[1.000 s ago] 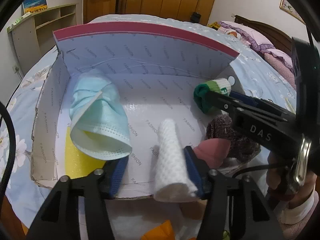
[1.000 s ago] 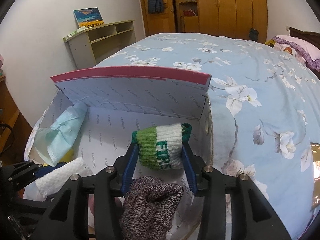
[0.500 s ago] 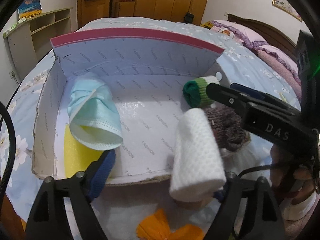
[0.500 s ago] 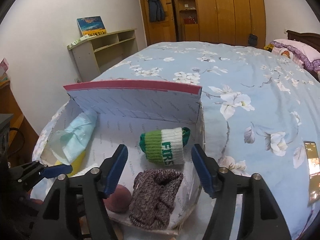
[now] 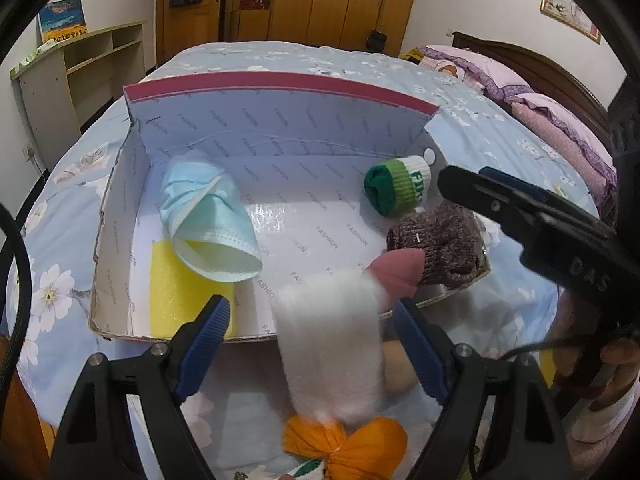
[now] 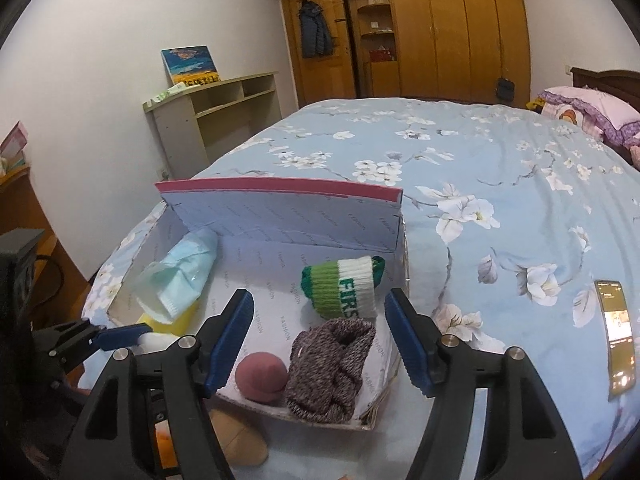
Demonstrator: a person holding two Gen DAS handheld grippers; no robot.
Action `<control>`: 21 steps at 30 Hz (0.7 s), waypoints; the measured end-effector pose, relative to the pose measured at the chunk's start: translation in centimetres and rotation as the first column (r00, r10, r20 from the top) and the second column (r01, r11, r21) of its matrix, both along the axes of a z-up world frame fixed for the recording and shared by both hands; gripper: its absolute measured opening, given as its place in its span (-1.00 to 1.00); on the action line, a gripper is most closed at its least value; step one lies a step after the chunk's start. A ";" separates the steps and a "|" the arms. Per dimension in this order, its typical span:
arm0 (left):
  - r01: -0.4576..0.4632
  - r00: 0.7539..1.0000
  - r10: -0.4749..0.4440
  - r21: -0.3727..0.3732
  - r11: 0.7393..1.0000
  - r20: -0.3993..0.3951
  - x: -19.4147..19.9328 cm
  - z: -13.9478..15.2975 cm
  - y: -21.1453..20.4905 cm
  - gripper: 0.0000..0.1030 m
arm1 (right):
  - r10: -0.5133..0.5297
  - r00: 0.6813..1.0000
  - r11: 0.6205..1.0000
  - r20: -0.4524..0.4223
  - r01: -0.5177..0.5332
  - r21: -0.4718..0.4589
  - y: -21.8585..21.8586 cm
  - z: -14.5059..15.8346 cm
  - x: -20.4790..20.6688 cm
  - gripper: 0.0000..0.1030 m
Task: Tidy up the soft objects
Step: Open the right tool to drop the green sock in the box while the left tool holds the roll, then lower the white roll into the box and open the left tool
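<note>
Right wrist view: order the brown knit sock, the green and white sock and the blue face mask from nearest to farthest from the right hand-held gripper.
1. Brown knit sock, box front, just past the fingertips.
2. Green and white sock, behind it, right side.
3. Blue face mask, far left corner.

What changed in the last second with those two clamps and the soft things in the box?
Both let go. The right gripper opened off the green-and-white sock, now lying in the box. The left gripper opened too; the white cloth roll is blurred, tipping between its jaws. The mask stayed put.
</note>
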State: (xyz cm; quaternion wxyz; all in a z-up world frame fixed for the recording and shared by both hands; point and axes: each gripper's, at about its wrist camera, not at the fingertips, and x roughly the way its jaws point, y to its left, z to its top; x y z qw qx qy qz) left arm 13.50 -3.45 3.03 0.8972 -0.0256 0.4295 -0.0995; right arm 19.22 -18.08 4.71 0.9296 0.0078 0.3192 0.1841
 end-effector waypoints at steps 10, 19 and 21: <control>0.011 1.000 -0.011 -0.013 1.000 0.002 -0.2 0.3 0.2 0.69 | 0.008 1.000 1.000 0.005 -0.008 0.001 0.0 0.0 -1.2 0.35; 0.001 1.000 -0.001 0.019 1.000 0.021 -1.0 0.4 0.0 0.55 | 0.007 1.000 1.000 -0.007 -0.007 0.000 -0.2 -0.6 -2.5 0.35; 0.002 1.000 -0.003 0.009 1.000 0.024 -1.0 0.4 0.0 0.43 | 0.002 1.000 1.000 -0.018 -0.002 0.002 -0.3 -1.0 -2.7 0.35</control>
